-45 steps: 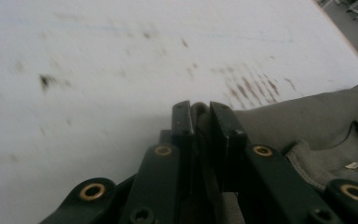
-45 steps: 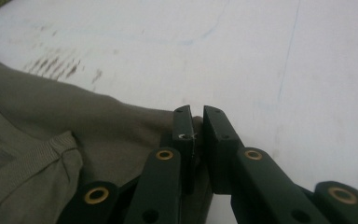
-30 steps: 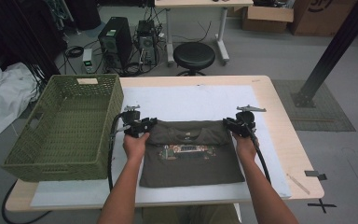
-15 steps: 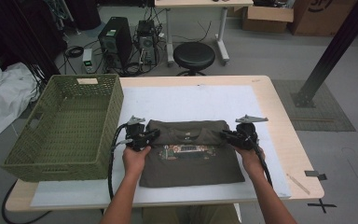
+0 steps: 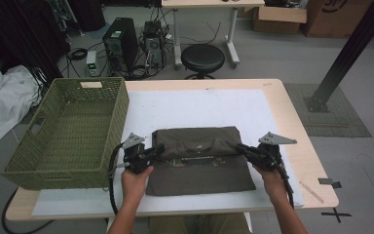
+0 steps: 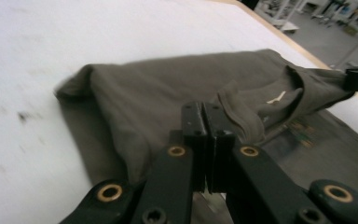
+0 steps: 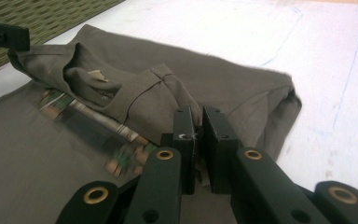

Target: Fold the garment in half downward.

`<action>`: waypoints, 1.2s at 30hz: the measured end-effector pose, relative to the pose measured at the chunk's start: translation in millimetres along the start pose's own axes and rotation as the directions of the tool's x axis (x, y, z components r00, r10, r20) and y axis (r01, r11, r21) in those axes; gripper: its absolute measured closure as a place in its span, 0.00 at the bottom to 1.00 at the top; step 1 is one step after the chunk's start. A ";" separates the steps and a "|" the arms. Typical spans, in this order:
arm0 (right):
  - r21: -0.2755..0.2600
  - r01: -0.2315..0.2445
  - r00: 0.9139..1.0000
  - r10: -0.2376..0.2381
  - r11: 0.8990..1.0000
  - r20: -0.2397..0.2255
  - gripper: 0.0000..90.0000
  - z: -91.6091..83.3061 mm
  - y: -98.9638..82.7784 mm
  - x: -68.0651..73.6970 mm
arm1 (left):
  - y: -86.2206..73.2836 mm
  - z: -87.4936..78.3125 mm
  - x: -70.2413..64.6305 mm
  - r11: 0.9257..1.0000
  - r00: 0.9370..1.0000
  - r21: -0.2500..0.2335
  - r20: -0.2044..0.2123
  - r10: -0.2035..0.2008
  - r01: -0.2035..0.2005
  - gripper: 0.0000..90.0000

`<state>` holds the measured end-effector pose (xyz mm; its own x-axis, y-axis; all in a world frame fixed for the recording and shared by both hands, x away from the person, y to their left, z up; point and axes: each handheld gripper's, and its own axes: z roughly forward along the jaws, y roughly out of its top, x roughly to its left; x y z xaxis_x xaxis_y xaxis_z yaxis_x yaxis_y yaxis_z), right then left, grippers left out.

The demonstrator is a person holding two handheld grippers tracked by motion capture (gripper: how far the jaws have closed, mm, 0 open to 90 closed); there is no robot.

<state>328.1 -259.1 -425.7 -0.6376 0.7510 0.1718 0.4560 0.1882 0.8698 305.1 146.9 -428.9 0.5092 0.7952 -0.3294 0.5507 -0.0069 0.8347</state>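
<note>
Shirt: 1 olive T-shirt [image 5: 202, 161], part-folded, centre of white mat [image 5: 214, 109], just right of basket.
Basket: 1 green wicker basket [image 5: 104, 100], nothing seen inside.
Label: small neck tag [image 7: 95, 74], print on chest, both unreadable.
L gripper [image 5: 157, 150]: clamped on shirt's left fold.
R gripper [image 5: 242, 148]: jaws just been closing, pinching right fold.

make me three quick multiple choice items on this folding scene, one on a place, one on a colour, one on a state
1. The woven basket stands where on the table?
A. at its left end B. at its right end C. on the shirt
2. The shirt is
A. white B. olive brown C. red
3. The left tongs are
A. wide open B. lying in the basket C. shut on the shirt's edge

Answers: 1 A, the high view shows it left of the shirt. 2 B, the cloth reads dull olive brown. 3 C, the jaws meet with cloth pinched.
</note>
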 end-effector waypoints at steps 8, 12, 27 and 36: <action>0.033 0.085 0.995 -0.083 0.996 -0.045 0.93 -21.7 -22.5 19.3 | -26.0 -16.8 -12.2 0.999 1.000 0.029 -0.004 0.023 -0.023 0.99; 0.057 0.121 0.992 -0.118 0.991 -0.051 0.93 -29.0 -31.9 26.6 | -31.3 -27.0 -15.4 0.999 1.000 0.034 0.012 0.018 -0.018 0.99; 0.107 0.093 0.996 -0.090 0.990 -0.024 0.85 -35.1 -36.2 32.5 | -36.8 -33.7 -19.5 0.998 0.999 0.052 -0.024 -0.046 0.047 0.67; 0.144 0.078 0.994 -0.087 0.986 0.059 0.83 -34.6 -49.9 38.6 | -43.7 -14.0 -34.8 0.989 0.974 0.146 -0.225 0.005 0.028 0.83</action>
<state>259.2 -261.4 -446.5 -0.6370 0.7679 0.0678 0.4900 0.3354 0.8046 254.1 128.0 -447.7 0.3499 0.9113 -0.2170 0.6555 -0.0727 0.7517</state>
